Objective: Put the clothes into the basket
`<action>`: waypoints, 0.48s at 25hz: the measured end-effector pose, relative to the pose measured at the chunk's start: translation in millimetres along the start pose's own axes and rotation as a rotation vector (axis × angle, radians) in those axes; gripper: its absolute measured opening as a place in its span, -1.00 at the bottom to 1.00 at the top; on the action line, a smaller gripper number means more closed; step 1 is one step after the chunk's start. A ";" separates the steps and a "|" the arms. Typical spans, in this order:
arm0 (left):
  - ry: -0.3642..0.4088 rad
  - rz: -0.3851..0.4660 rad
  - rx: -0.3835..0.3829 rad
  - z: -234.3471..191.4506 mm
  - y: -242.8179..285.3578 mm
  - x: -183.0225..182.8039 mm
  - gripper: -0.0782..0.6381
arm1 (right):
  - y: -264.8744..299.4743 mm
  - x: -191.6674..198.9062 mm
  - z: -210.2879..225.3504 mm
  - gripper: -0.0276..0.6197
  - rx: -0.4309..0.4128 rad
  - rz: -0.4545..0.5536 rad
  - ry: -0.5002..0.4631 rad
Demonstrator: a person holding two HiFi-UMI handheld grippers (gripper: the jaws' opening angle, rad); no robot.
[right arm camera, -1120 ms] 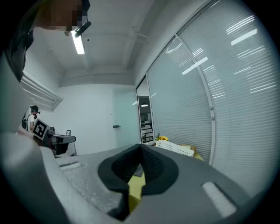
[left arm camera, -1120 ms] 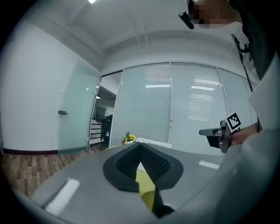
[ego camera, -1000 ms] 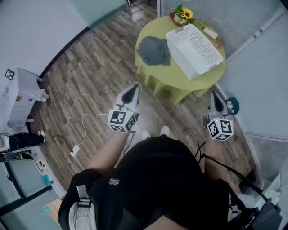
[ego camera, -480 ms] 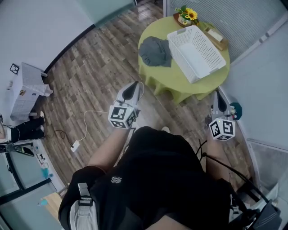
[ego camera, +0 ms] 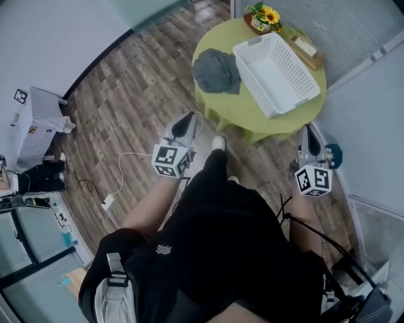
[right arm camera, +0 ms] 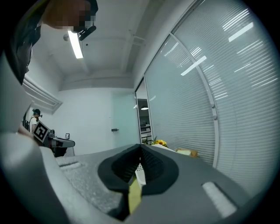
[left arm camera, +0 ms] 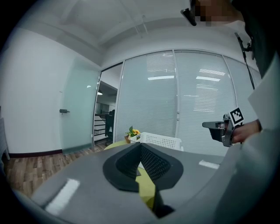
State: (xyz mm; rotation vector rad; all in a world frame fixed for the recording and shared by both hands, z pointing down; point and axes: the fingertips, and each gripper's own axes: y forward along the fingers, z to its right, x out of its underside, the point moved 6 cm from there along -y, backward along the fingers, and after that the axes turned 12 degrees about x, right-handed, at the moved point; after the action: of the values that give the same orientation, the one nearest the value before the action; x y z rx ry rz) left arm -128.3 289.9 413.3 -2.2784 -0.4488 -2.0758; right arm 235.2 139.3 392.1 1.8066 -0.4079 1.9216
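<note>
Currently both grippers sit low in front of the person, well apart from the table. Left gripper (ego camera: 187,121): jaws closed together, nothing between them. Right gripper (ego camera: 307,134): jaws meet at the tips too, nothing held. Grey clothes (ego camera: 216,70) lie bunched on the round green table (ego camera: 249,123), just beside the left wall of the white basket (ego camera: 275,72), outside it. Pot of yellow flowers (ego camera: 263,17) and a wooden box (ego camera: 307,49) stand at the table's far edge. White cable (ego camera: 120,180) lies on the wooden floor (ego camera: 126,94) left of the left gripper
</note>
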 end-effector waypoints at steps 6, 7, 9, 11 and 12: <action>0.030 0.032 0.035 -41.4 49.3 -7.2 -0.76 | 34.9 -1.5 0.0 -0.91 0.019 -0.015 -0.013; 0.033 0.033 0.042 -48.9 57.2 -8.1 -0.76 | 42.5 -3.3 0.3 -0.91 0.031 -0.017 -0.016; 0.041 0.018 0.065 -65.2 75.0 -8.3 -0.76 | 59.3 -5.7 1.4 -0.91 0.060 -0.023 -0.016; 0.041 -0.004 0.091 -83.4 95.0 -6.5 -0.76 | 78.3 -7.2 2.2 -0.91 0.087 -0.030 -0.016; 0.037 -0.012 0.104 -92.6 105.0 -5.5 -0.76 | 88.1 -8.0 2.3 -0.91 0.100 -0.032 -0.015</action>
State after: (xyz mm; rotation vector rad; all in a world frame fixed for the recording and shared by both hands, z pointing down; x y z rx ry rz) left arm -194.6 168.7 436.4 -2.1817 -0.5562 -2.0456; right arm 191.3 62.6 393.2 1.8791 -0.2906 1.9388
